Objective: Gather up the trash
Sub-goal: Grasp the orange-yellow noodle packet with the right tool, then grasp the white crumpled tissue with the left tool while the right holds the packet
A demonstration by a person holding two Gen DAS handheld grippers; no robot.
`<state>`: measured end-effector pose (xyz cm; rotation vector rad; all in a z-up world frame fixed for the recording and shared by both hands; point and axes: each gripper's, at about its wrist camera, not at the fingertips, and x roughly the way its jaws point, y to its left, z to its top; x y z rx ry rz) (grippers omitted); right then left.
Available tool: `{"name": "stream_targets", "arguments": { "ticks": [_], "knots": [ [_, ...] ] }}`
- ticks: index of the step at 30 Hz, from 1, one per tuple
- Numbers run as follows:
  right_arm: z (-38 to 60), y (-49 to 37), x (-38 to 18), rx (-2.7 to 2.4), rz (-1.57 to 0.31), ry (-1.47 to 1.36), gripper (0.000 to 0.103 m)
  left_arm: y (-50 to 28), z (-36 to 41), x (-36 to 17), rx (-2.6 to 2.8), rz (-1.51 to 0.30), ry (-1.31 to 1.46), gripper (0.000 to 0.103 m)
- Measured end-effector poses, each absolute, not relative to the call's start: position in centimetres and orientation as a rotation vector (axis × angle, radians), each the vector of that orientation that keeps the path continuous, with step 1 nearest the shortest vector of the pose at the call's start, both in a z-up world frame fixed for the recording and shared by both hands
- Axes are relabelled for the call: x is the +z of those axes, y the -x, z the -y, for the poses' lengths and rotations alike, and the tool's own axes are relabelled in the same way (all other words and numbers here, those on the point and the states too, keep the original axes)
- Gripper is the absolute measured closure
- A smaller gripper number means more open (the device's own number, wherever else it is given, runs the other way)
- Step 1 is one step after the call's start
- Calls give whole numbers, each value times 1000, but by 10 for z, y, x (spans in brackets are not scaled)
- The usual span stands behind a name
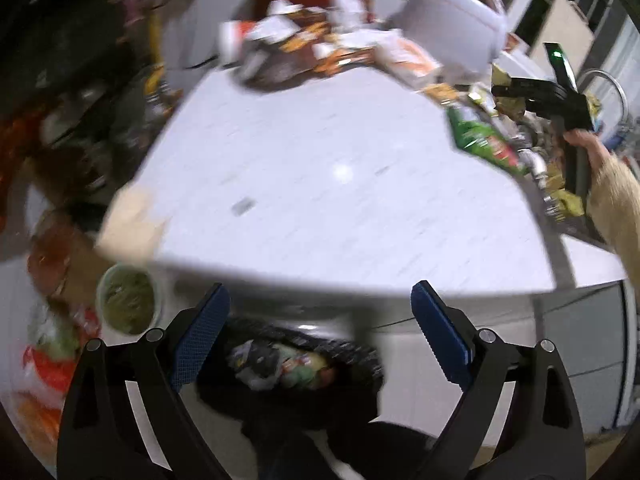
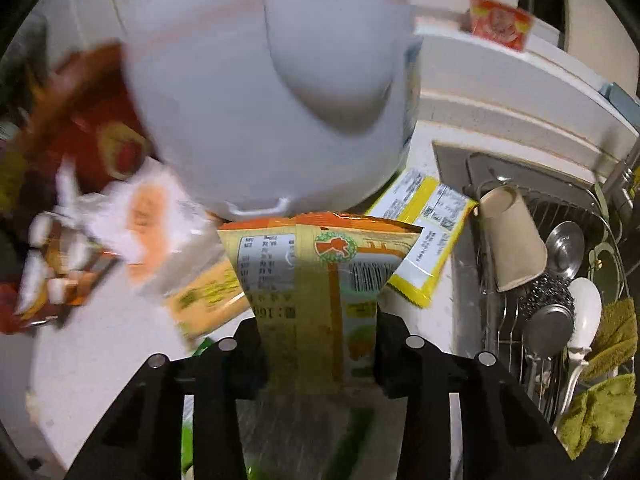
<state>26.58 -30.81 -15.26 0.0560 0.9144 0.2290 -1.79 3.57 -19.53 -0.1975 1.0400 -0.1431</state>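
My right gripper is shut on a yellow and orange snack wrapper, which stands up between its black fingers. In the left wrist view that right gripper is at the counter's far right, held by a hand in a beige sleeve, with a crumpled wrapper at its tips. My left gripper is open and holds nothing. Its blue pads hang past the counter's front edge, above a black trash bin filled with wrappers. A green packet lies on the white counter near the right gripper.
A white rounded appliance stands just behind the held wrapper, with a yellow packet and more wrappers beside it. A sink rack on the right holds a paper cup and utensils. A bowl of green food sits low left.
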Motion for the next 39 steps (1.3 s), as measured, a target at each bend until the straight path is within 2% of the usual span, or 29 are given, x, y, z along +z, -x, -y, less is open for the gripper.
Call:
{"name": "stream_targets", "arguments": {
  "ticks": [10, 18, 22, 31, 32, 33, 34, 36, 38, 39],
  "knots": [
    [372, -147, -82, 327, -746, -186, 64, -123, 66, -169, -284, -991, 179, 13],
    [387, -87, -95, 339, -777, -249, 63, -223, 21, -145, 5, -949, 378, 13],
    [395, -79, -109, 325, -796, -282, 63, -275, 14, -153, -63, -1086, 446, 13],
    [391, -74, -118, 336, -812, -310, 63, -334, 26, -176, 110, -1143, 305, 15],
    [391, -74, -119, 335, -814, -312, 63, -335, 29, -177, 117, -1139, 284, 19],
    [390, -73, -120, 335, -815, -314, 63, -336, 33, -176, 112, -1125, 253, 31],
    [390, -73, -120, 334, -814, -317, 63, -334, 30, -175, 102, -1121, 238, 50],
    [391, -72, -120, 336, -812, -326, 63, -331, 28, -171, 65, -1105, 229, 76],
    [390, -72, -119, 337, -807, -329, 63, -323, 19, -162, -22, -1075, 309, 94],
    [389, -72, -119, 339, -806, -331, 63, -318, 16, -156, -46, -1061, 323, 99]
  ]
}}
